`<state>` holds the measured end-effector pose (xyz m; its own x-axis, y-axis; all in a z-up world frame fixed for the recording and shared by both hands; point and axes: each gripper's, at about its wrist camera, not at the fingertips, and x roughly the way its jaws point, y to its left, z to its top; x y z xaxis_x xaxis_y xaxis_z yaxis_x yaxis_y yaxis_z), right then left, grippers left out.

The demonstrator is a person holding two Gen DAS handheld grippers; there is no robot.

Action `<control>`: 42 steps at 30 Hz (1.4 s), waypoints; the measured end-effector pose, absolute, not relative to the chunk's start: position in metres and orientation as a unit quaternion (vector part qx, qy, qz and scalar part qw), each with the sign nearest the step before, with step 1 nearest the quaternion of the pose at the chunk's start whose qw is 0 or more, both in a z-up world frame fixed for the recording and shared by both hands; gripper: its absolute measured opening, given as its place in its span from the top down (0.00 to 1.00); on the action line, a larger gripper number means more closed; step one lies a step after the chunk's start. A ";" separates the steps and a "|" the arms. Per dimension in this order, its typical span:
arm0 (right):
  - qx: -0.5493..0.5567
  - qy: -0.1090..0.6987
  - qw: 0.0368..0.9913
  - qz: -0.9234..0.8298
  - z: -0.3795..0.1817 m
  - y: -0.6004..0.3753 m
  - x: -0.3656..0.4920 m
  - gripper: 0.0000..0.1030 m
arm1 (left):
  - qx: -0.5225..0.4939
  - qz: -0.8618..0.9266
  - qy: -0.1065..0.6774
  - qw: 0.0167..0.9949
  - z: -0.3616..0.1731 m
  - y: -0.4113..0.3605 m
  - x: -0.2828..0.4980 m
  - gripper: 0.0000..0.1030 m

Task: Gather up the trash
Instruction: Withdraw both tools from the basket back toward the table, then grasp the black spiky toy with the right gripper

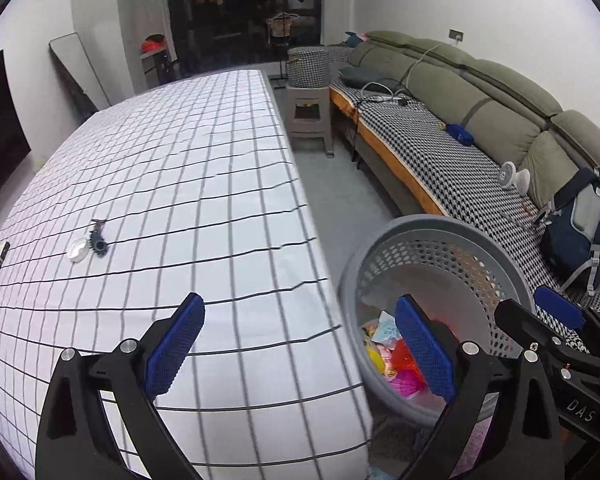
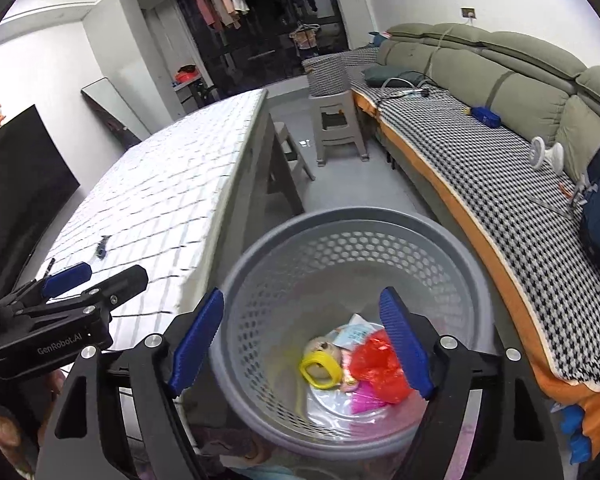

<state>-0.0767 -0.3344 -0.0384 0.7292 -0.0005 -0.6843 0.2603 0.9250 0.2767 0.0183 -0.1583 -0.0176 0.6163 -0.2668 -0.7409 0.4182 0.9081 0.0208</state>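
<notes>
The left gripper [image 1: 300,344] is spread wide and grasps nothing, its left pad over the table [image 1: 180,168] at lower centre, its right pad before the bin [image 1: 440,228]. The right gripper [image 2: 302,340] is also released wide and empty, above the bin [image 2: 340,216] at lower centre. Trash [image 2: 374,364] lies in the bin's bottom. A cap [image 1: 78,249] and a dark comb [image 1: 98,236] touch on the table, left of frame.

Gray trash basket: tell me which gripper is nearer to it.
Right. The right gripper hangs open directly above the gray trash basket; the left gripper is open beside it, over the table edge.
</notes>
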 end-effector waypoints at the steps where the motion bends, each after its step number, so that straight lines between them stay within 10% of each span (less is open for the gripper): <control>1: 0.179 0.360 0.913 -0.067 -0.037 -0.331 -0.073 0.26 | 0.094 -0.187 0.393 0.895 -0.017 -0.153 0.019 0.08; 42: 0.001 0.421 0.897 0.132 -0.044 -0.077 0.165 0.21 | 0.005 0.028 0.412 0.911 -0.038 0.109 0.133 0.08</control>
